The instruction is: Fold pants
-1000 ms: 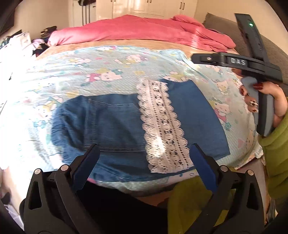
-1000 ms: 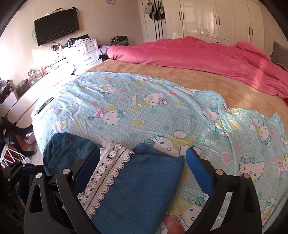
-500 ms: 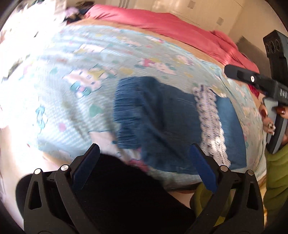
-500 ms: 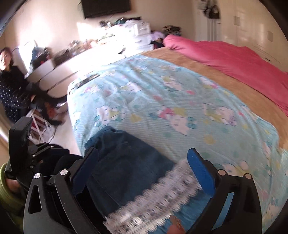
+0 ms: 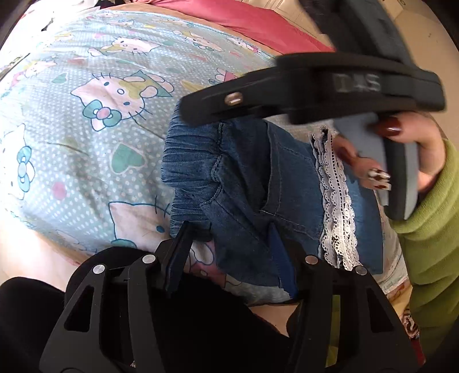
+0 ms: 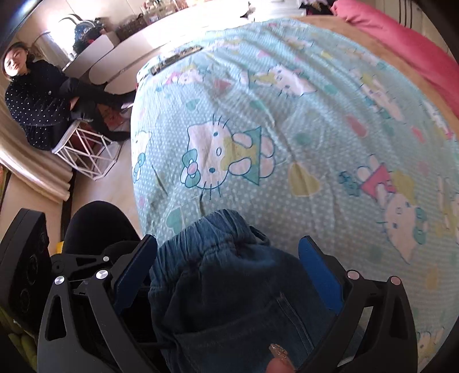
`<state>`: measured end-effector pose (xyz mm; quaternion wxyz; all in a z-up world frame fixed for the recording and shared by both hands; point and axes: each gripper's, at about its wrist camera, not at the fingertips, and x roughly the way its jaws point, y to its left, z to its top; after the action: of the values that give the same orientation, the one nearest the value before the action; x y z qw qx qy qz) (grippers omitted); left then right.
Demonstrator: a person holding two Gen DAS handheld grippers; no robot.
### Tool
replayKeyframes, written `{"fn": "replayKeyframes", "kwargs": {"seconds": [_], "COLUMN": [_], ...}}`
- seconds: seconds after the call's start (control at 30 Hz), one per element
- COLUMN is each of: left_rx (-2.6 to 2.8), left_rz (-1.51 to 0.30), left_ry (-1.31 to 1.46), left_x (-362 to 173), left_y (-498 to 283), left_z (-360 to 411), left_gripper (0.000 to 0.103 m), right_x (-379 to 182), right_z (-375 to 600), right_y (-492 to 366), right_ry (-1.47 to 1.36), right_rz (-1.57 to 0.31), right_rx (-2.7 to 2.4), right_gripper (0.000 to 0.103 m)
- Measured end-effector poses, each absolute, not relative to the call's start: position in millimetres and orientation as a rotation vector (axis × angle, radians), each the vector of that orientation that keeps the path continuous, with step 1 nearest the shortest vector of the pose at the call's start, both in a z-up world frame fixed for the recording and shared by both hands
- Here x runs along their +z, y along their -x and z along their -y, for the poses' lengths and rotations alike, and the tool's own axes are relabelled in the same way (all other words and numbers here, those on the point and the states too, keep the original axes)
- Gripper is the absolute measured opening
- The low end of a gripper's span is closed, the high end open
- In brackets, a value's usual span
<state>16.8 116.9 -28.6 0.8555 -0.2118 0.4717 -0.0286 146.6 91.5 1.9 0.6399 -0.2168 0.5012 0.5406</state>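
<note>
Folded blue denim pants with a white lace trim lie near the bed's front edge. My left gripper is low over the near waistband corner and its jaws are closing. Denim lies between them, but sheet still shows beside the left pad. My right gripper stands wide open over the gathered waistband, with denim between its pads. One of its fingers crosses the far side of the waistband in the left wrist view. A hand in a green sleeve holds it.
A cartoon-cat bedsheet covers the bed, with a pink duvet at the far side. Left of the bed a person sits on a white wire stool by low white tables. The bed's edge drops to the floor.
Both grippers came to the waistband end of the pants and sank closer to it. The left jaws narrowed from wide open. The right gripper swung across from the lace end.
</note>
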Motion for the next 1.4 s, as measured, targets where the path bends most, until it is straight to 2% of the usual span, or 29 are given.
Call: {"fn": "replayKeyframes", "kwargs": {"seconds": [0.03, 0.07, 0.1, 0.13, 0.2, 0.27, 0.33, 0.43, 0.5, 0.57, 0.77, 0.83, 0.87, 0.9, 1.0, 1.13, 1.17, 1.2, 1.4], "left_rx": [-0.062, -0.065, -0.067, -0.069, -0.079, -0.087, -0.096, -0.132, -0.148, -0.171, -0.359, -0.435, -0.466, -0.516, -0.601, -0.624, -0.625, -0.619, -0.613], "left_rz": [-0.99, -0.987, -0.983, -0.98, -0.968, -0.948, -0.93, -0.906, -0.904, -0.906, -0.898, -0.859, -0.856, -0.864, -0.903, -0.963, -0.972, -0.986, -1.02], "left_ry": [0.443, 0.444, 0.445, 0.445, 0.46, 0.468, 0.461, 0.449, 0.439, 0.452, 0.534, 0.533, 0.513, 0.479, 0.387, 0.26, 0.238, 0.223, 0.232], "left_x": [-29, -28, -28, -29, -27, -21, -14, -5, -2, -1, 5, 16, 20, 23, 21, 7, 3, -1, -13], "left_y": [-17, -17, -17, -16, -13, -9, -7, -7, -10, -15, -42, -42, -40, -38, -30, -36, -34, -33, -33], "left_z": [-116, -116, -115, -116, -115, -117, -115, -104, -93, -84, -39, -20, -10, 5, 37, 68, 67, 70, 74], "left_gripper": [0.046, 0.047, 0.047, 0.048, 0.051, 0.061, 0.064, 0.077, 0.08, 0.087, 0.09, 0.09, 0.09, 0.09, 0.09, 0.09, 0.09, 0.09, 0.09], "right_x": [-4, -8, -13, -14, -7, 10, 30, 51, 61, 70, 77, 77, 77, 76, 68, 38, 31, 26, -13], "right_z": [-95, -96, -96, -93, -85, -65, -36, 4, 30, 56, 118, 145, 158, 172, 218, 237, 235, 233, 206], "right_y": [-147, -147, -145, -145, -144, -148, -157, -165, -168, -173, -175, -177, -177, -178, -184, -180, -176, -172, -159], "right_ry": [0.497, 0.495, 0.484, 0.475, 0.448, 0.385, 0.281, 0.201, 0.154, 0.114, 0.02, -0.01, -0.036, -0.061, -0.121, -0.102, -0.099, -0.09, 0.109], "right_rz": [-1.163, -1.175, -1.193, -1.189, -1.164, -1.123, -1.085, -1.025, -0.987, -0.951, -0.871, -0.843, -0.832, -0.824, -0.825, -0.925, -0.944, -0.959, -1.067], "right_rx": [1.24, 1.25, 1.284, 1.291, 1.315, 1.341, 1.362, 1.367, 1.362, 1.359, 1.329, 1.3, 1.286, 1.269, 1.162, 1.025, 1.015, 1.008, 0.807], "right_gripper": [0.097, 0.084, 0.054, 0.052, 0.033, 0.028, 0.028, 0.028, 0.028, 0.028, 0.028, 0.041, 0.058, 0.07, 0.072, 0.073, 0.078, 0.078, 0.075]}}
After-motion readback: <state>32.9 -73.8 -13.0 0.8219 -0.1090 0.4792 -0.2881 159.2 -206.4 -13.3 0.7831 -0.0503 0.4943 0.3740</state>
